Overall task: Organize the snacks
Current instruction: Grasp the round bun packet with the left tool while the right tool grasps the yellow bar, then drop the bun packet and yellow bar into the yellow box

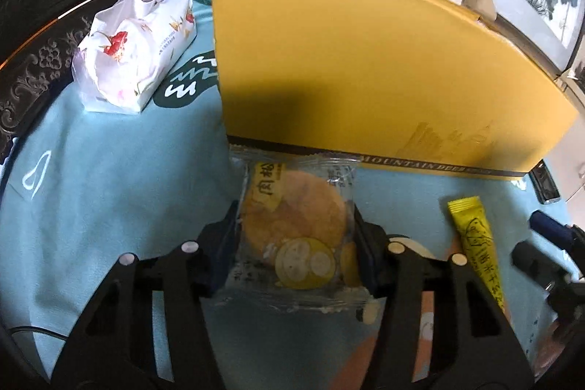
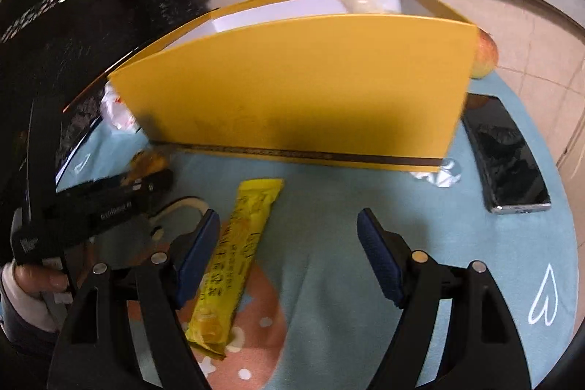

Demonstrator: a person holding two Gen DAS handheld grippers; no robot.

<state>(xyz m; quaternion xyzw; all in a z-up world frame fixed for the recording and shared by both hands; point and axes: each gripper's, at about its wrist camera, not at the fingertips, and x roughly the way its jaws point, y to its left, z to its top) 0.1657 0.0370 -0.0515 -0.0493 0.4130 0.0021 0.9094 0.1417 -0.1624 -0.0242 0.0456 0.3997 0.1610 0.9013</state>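
My left gripper (image 1: 294, 225) is shut on a clear-wrapped round cracker packet (image 1: 294, 225), held in front of the yellow box (image 1: 365, 68). A yellow snack stick (image 1: 477, 247) lies on the blue cloth to its right. In the right wrist view my right gripper (image 2: 289, 233) is open and empty above the cloth, with the yellow snack stick (image 2: 234, 258) lying by its left finger (image 2: 195, 254). The yellow box (image 2: 299, 97) stands open behind it. The left gripper with the packet (image 2: 146, 165) shows at the left.
A white flowered packet (image 1: 135, 50) lies left of the box. A black phone (image 2: 506, 152) lies to the right, an apple (image 2: 484, 55) behind the box's corner, a silver wrapper (image 2: 438, 176) at its base. The round table's dark carved rim (image 1: 33, 68) curves on the left.
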